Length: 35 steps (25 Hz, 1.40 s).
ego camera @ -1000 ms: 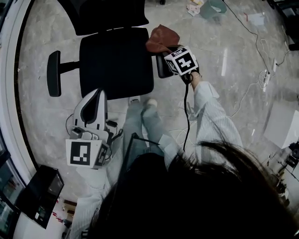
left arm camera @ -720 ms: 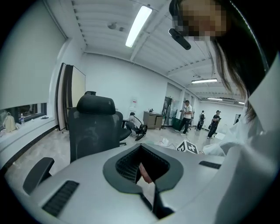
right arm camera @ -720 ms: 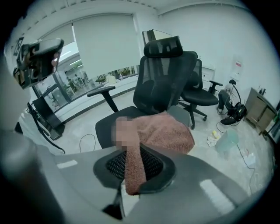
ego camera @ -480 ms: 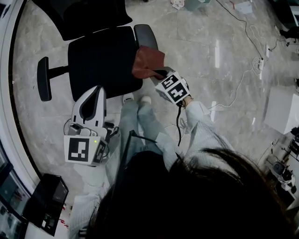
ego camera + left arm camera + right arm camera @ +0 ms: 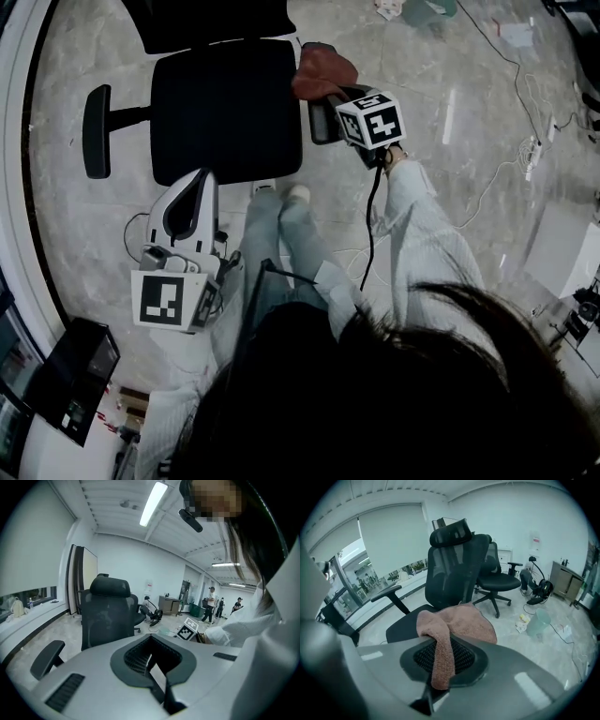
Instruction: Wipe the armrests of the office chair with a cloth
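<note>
1. My right gripper pinches a fold of the terry cloth, draped on the office chair's right armrest.
2. Soft, light and floppy, I judge; a thick fold holds best.
3. My left gripper is pressed together, empty.

This looks like a big office room. The black office chair is the main thing in it. Just behind that chair stands a second office chair. Beside the chair is a wide window with a pale blind. High above the chair, a long light runs along the white ceiling. Near the chair, cables and a power strip lie on the shiny stone floor. Far behind the chair, people stand near a low cabinet.
</note>
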Motion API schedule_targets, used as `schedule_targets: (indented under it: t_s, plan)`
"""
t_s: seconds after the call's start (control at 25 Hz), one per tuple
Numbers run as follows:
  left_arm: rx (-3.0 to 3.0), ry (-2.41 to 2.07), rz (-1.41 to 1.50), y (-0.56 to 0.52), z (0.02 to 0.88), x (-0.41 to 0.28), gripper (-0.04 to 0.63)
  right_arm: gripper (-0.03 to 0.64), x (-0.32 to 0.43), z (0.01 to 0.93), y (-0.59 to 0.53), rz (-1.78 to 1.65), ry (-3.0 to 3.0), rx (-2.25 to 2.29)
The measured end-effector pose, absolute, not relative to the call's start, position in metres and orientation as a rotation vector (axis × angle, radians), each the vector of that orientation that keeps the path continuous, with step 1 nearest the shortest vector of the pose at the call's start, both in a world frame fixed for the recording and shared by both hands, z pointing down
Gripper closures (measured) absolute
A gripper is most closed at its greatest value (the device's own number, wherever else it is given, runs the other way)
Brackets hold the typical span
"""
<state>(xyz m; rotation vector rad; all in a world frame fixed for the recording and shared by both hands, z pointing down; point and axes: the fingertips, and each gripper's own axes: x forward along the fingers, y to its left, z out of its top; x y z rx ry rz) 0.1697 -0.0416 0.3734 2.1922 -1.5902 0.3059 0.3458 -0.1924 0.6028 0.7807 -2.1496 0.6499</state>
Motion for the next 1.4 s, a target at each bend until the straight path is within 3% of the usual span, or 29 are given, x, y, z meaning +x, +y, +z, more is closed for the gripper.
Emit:
schedule_targets:
  t_s: [0.44,1.0,1.4]
  plan:
    - [2.075,-1.702,0.317,-0.035,0.385,0.103,0.592,0.592,0.308,0.624,-0.271,0.616,-2.040,0.796]
    - [2.249,-1.545,0.280,-0.032,0.364,0.159,0.592,0.592,0.338,0.594,-0.096,0.630,-2.098,0.648]
    - [2.296,-1.468,0.295,-0.027,0.364,0.187,0.592,0.592,0.340,0.587,-0.040,0.744,-2.130,0.670]
